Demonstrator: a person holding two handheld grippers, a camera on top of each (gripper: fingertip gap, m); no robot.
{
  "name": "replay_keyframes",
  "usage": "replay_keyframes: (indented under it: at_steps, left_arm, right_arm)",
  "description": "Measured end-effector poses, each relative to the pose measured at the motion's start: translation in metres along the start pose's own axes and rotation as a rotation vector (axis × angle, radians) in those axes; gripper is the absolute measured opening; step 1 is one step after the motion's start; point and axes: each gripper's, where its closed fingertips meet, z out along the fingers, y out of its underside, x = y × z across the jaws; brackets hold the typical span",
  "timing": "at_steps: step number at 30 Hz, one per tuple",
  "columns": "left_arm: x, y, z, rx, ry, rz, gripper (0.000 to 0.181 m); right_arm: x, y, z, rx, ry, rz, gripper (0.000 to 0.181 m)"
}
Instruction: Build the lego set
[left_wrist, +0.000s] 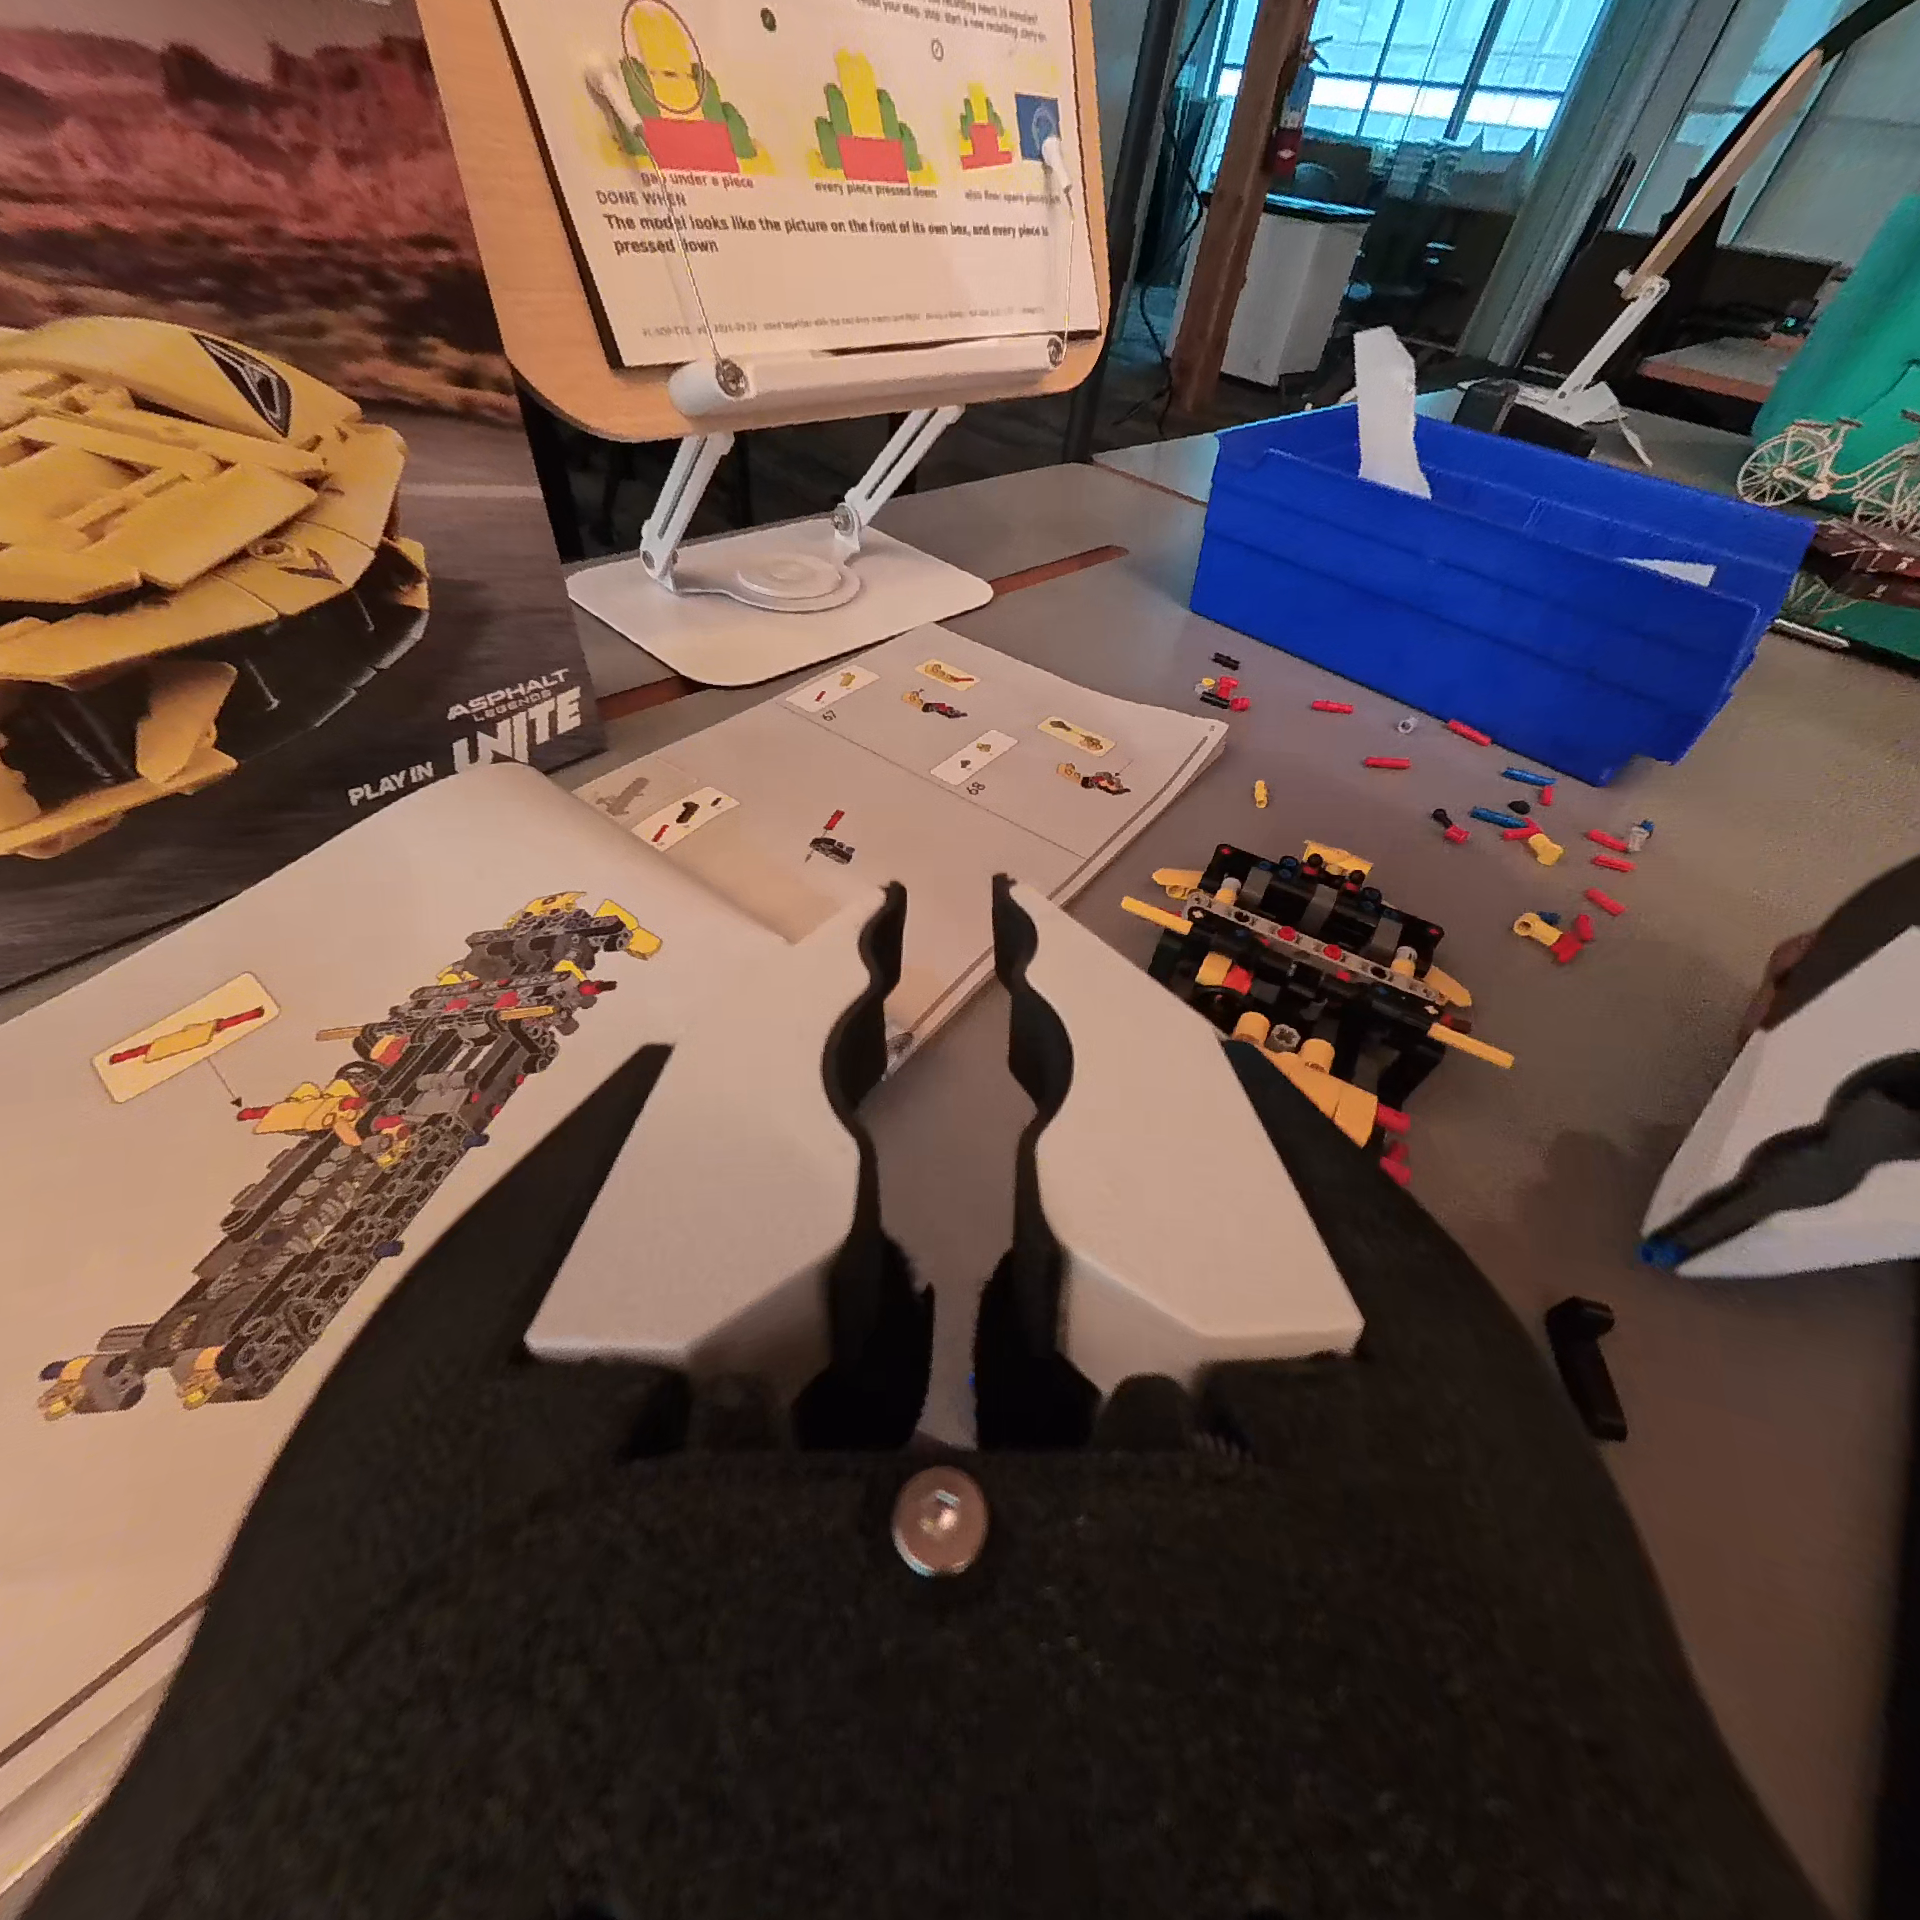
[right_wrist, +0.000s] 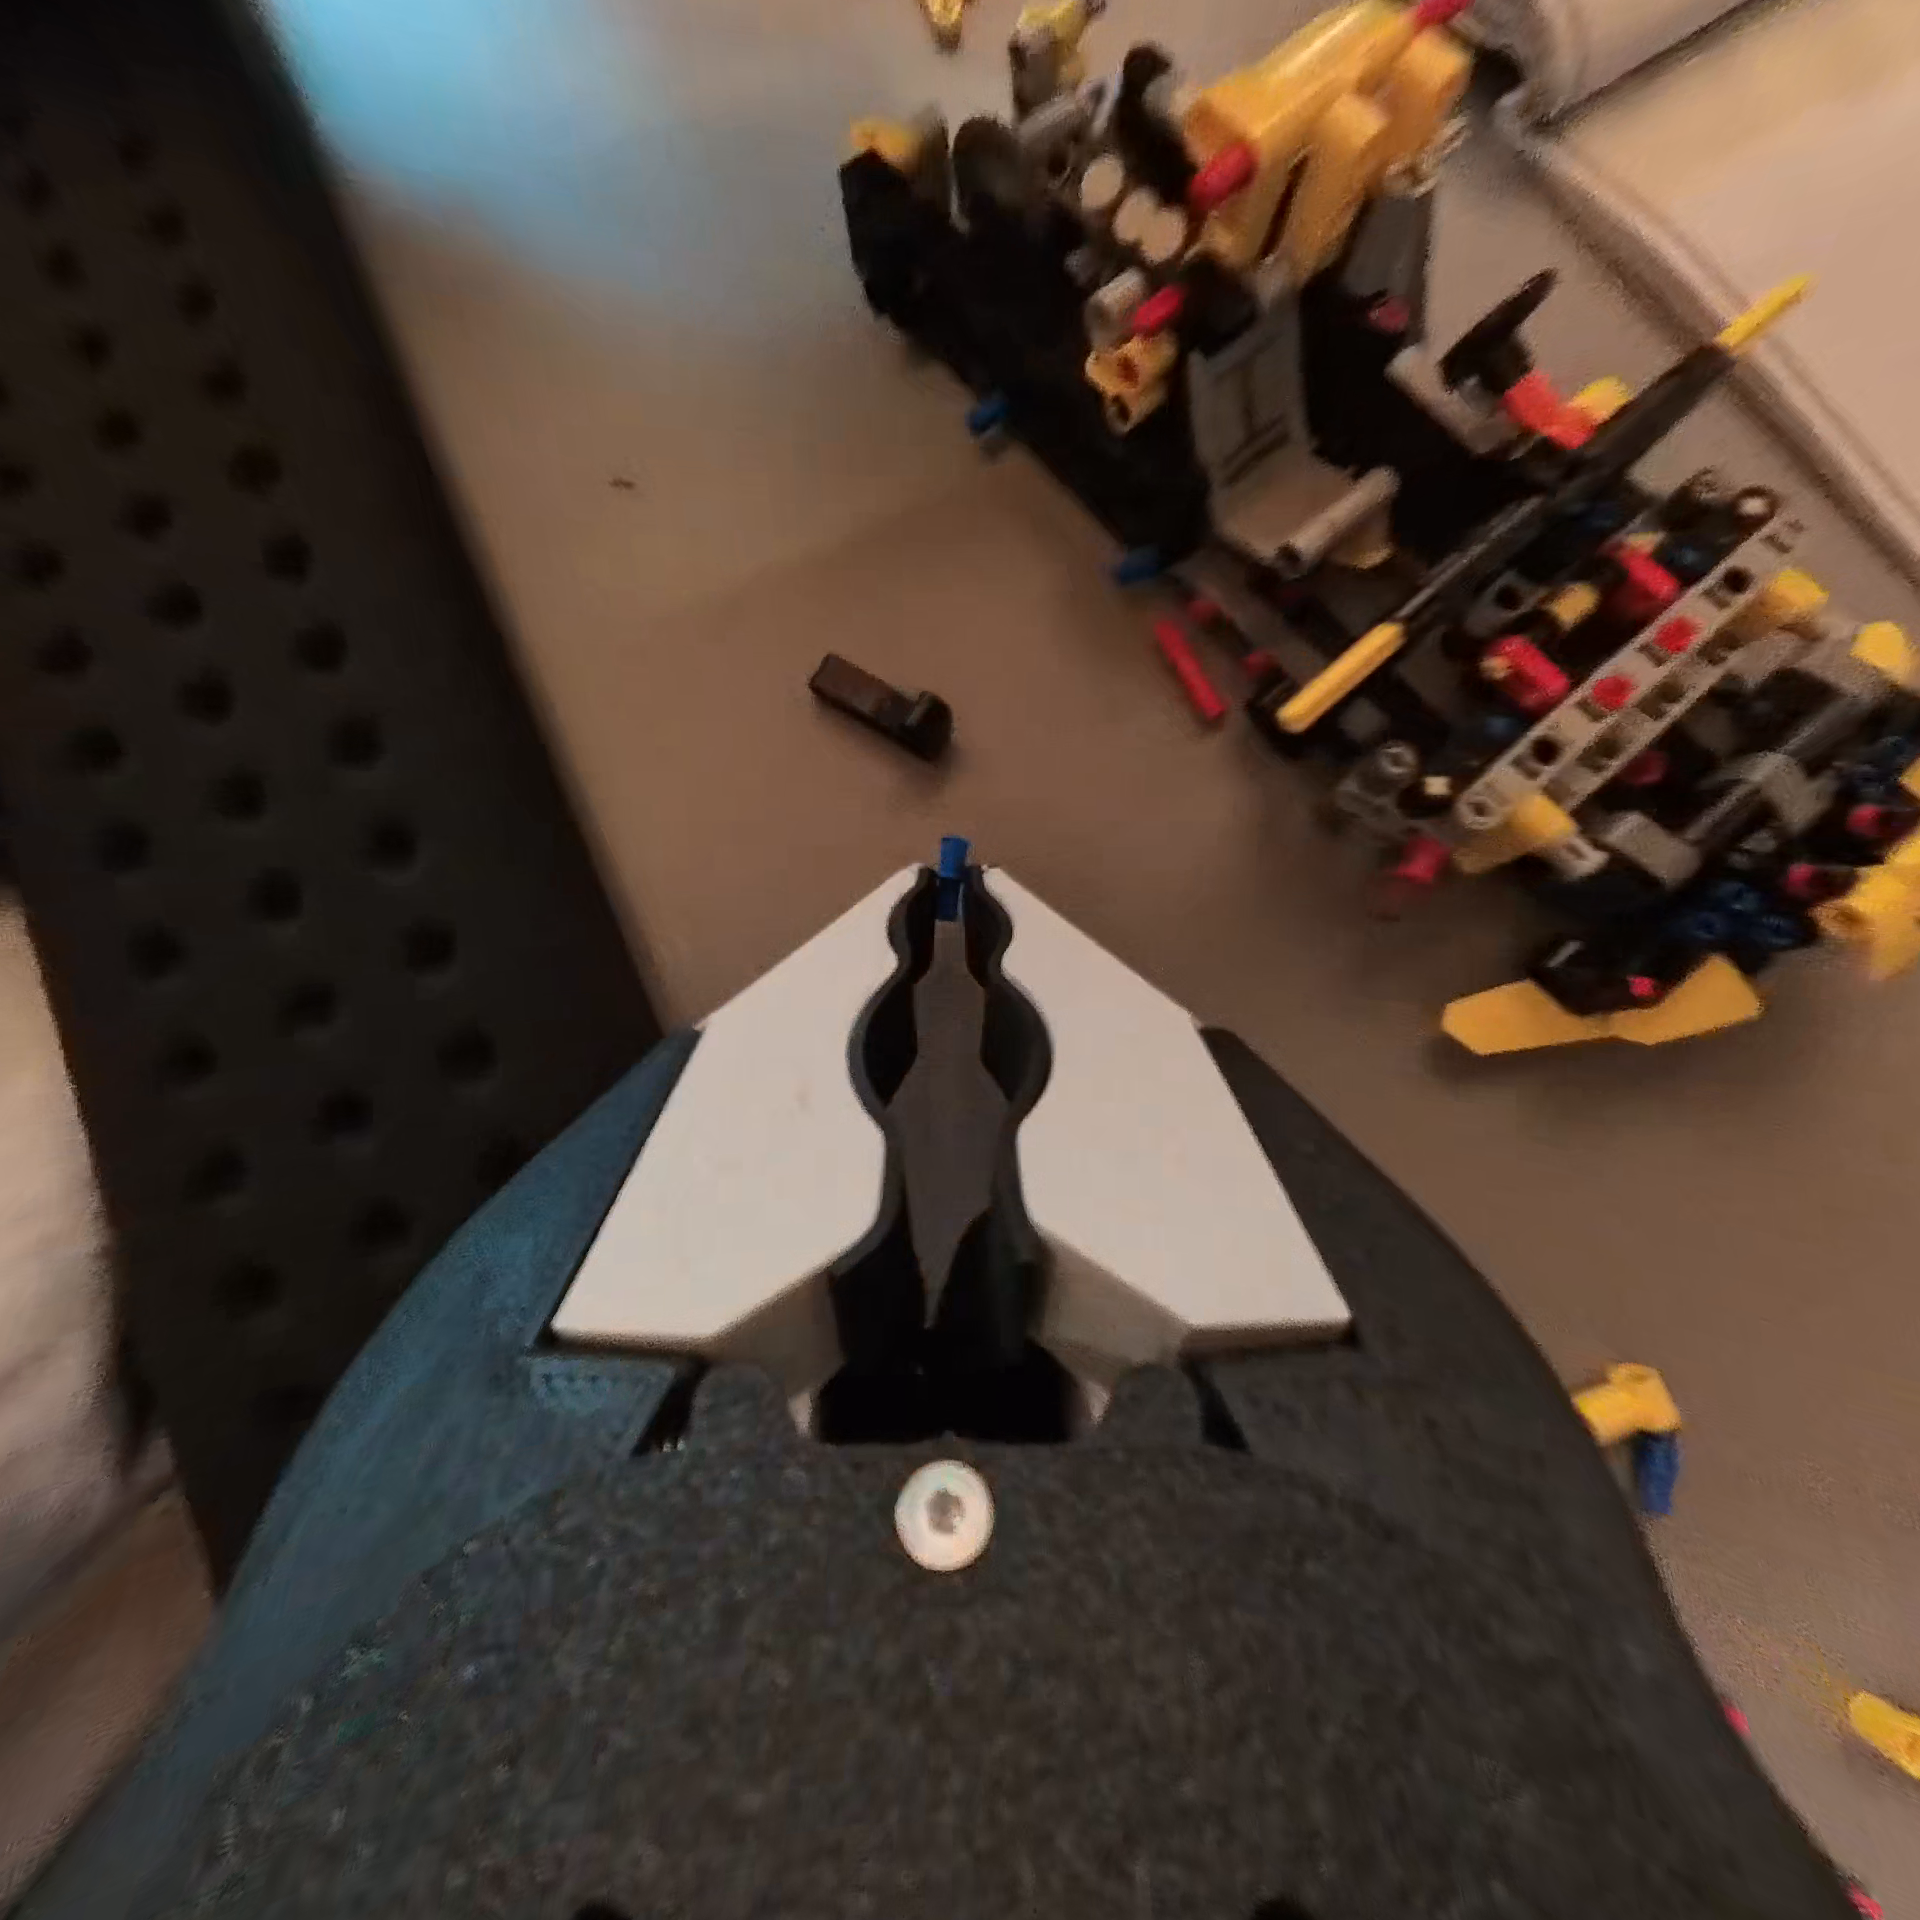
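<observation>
Left gripper (left_wrist: 948, 894) parted, jaws a narrow gap apart, holding nothing, above open instruction booklet (left_wrist: 904, 748), right gripper (right_wrist: 951, 871) clenched on small blue pin (right_wrist: 949, 862) at fingertips, half-built black and yellow lego model (left_wrist: 1314, 956) on grey table (left_wrist: 1714, 1091), loose black piece (right_wrist: 881, 704) beside it

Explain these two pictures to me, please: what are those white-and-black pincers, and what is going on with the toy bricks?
No robot here: a person holds one pincer tool in each hand, each carrying a camera looking along its fingers. The left gripper is open and empty above the open instruction booklet. The right gripper is shut on a small blue pin. On the grey table lie the half-built black and yellow model, scattered loose pieces, a blue bin and the set's box.
</observation>
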Motion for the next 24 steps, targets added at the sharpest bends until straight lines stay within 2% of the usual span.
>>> replay_keyframes:
  at_steps: [11,13,15,18,21,24]
  left_arm:
    - [0.006,-0.006,-0.004,0.014,0.006,0.019,0.016]
    - [0.007,-0.006,-0.005,0.015,0.007,0.027,0.016]
    - [0.008,-0.007,-0.005,0.014,0.007,0.035,0.016]
    - [0.008,-0.006,-0.005,0.013,0.006,0.038,0.016]
    - [0.009,-0.005,-0.004,0.01,0.01,0.034,0.016]
    - [0.008,-0.003,-0.003,0.003,0.007,0.041,0.017]
  right_arm:
    - [0.006,0.008,0.008,-0.019,0.088,0.01,0.006]
    - [0.009,0.008,0.005,-0.008,0.111,0.018,0.012]
    - [0.015,0.006,-0.007,0.029,0.151,0.036,0.017]
    - [0.043,0.013,-0.042,0.083,0.284,0.088,0.017]
    - [0.09,0.038,-0.081,0.112,0.448,0.208,0.017]
    - [0.124,0.068,-0.106,0.117,0.509,0.345,0.021]
